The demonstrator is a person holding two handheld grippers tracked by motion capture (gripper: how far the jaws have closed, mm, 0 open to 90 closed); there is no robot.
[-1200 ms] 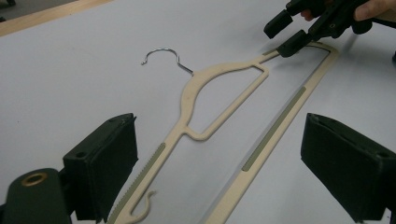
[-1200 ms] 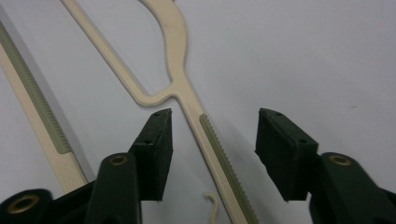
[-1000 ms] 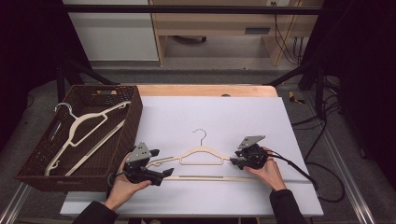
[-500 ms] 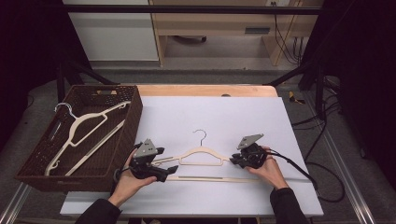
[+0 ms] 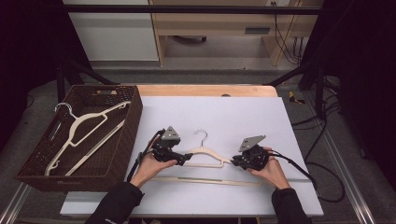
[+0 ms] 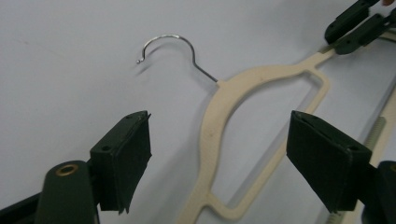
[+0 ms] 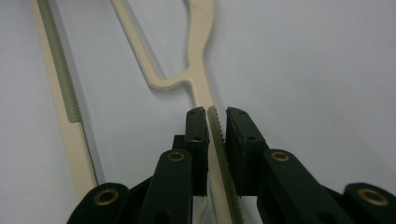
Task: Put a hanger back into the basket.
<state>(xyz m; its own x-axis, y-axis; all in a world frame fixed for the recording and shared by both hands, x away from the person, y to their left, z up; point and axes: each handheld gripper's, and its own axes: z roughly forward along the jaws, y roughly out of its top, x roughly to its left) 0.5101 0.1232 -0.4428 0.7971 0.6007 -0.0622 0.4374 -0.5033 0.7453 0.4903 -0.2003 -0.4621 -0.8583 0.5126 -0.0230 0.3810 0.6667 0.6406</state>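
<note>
Right hand-held gripper (image 7: pixel 215 122) clamped on the hanger (image 5: pixel 204 155) arm tip, probably steadying it; left hand-held gripper (image 6: pixel 219 154) apart, closing astride the opposite arm, likely for a two-point lift.

A white table (image 5: pixel 261 112) with a wooden edge (image 5: pixel 205 90) along its 12 o'clock side stands on a grey floor (image 5: pixel 196 75). At 12 o'clock beyond it sits a white cabinet (image 5: pixel 112 35); just to its right, a pale wooden bench (image 5: pixel 215 28) with a lower shelf. Cables (image 5: pixel 285 37) hang at 1 o'clock and trail over the floor at 4 o'clock (image 5: pixel 327 177). Black frame struts (image 5: pixel 299 70) slant in from 10 and 2 o'clock; a black bar (image 5: pixel 196 8) crosses the top. Both far sides lie in darkness. Light falls evenly on the table.
</note>
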